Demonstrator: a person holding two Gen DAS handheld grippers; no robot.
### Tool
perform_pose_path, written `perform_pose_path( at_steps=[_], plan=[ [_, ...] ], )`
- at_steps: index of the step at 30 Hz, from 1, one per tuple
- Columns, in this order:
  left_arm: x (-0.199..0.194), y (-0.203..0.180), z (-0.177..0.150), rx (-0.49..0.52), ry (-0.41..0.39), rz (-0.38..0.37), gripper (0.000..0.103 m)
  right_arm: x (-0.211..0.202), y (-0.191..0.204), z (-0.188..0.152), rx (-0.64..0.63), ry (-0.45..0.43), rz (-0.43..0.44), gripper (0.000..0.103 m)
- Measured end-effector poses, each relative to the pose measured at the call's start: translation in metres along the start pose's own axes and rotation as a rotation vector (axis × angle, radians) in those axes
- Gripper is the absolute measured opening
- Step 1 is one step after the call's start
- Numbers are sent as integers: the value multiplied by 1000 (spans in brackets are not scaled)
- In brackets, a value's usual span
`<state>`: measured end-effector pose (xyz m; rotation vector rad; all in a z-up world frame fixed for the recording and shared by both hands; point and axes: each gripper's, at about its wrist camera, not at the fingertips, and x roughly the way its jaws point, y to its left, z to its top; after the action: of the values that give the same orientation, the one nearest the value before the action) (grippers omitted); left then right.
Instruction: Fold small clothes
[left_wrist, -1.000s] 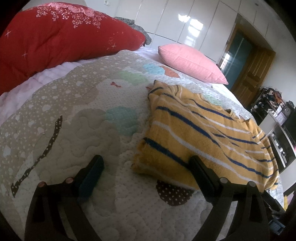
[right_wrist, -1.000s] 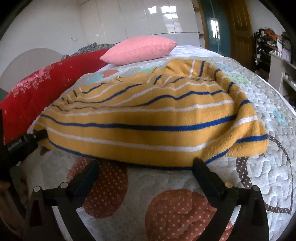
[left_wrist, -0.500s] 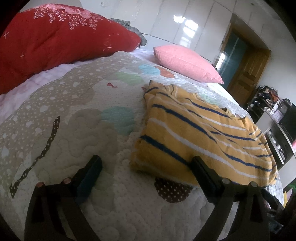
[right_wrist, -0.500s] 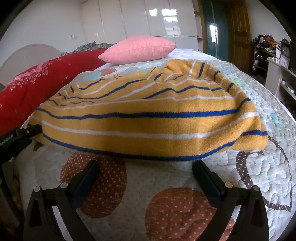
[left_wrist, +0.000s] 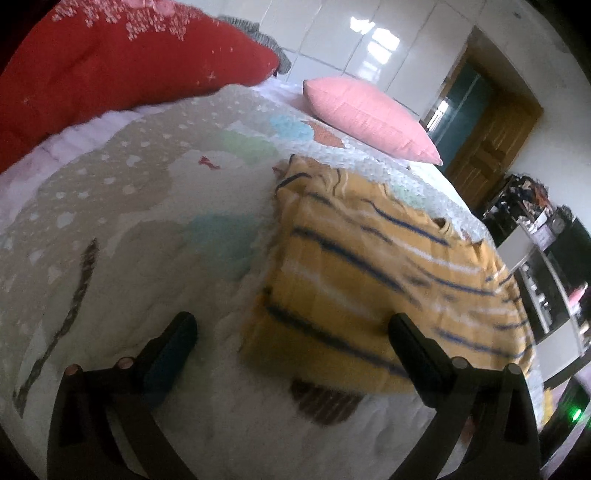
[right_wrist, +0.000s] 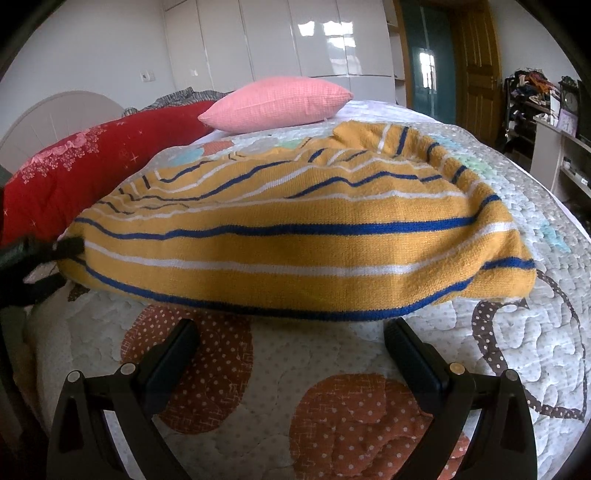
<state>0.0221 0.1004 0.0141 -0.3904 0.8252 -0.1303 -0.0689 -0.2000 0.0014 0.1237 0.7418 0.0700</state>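
A yellow knit sweater with blue and white stripes (left_wrist: 369, 273) lies folded on the quilted bed; it also shows in the right wrist view (right_wrist: 295, 236). My left gripper (left_wrist: 291, 332) is open and empty, just short of the sweater's near left corner. My right gripper (right_wrist: 291, 332) is open and empty, just in front of the sweater's near folded edge. The left gripper's black tip (right_wrist: 70, 245) shows at the sweater's left end in the right wrist view.
A red quilt (left_wrist: 110, 62) lies at the head of the bed, with a pink pillow (left_wrist: 369, 114) beside it. The patterned bedspread (right_wrist: 351, 406) covers the bed. Shelves and clutter (left_wrist: 546, 258) stand past the bed's right edge.
Both grippers have drawn back slightly from the sweater. The left wrist view has tilted and blurred with motion. The sweater has stayed in place.
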Motion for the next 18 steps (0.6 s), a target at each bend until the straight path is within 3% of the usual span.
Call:
perform_pose_path(
  at_steps=[3, 18],
  plan=[
    [14, -1, 12, -43, 39, -70, 103, 0, 0, 0, -4, -2, -2, 103],
    [21, 1, 6, -35, 12, -99, 103, 2, 2, 1, -8, -5, -11, 103]
  ],
)
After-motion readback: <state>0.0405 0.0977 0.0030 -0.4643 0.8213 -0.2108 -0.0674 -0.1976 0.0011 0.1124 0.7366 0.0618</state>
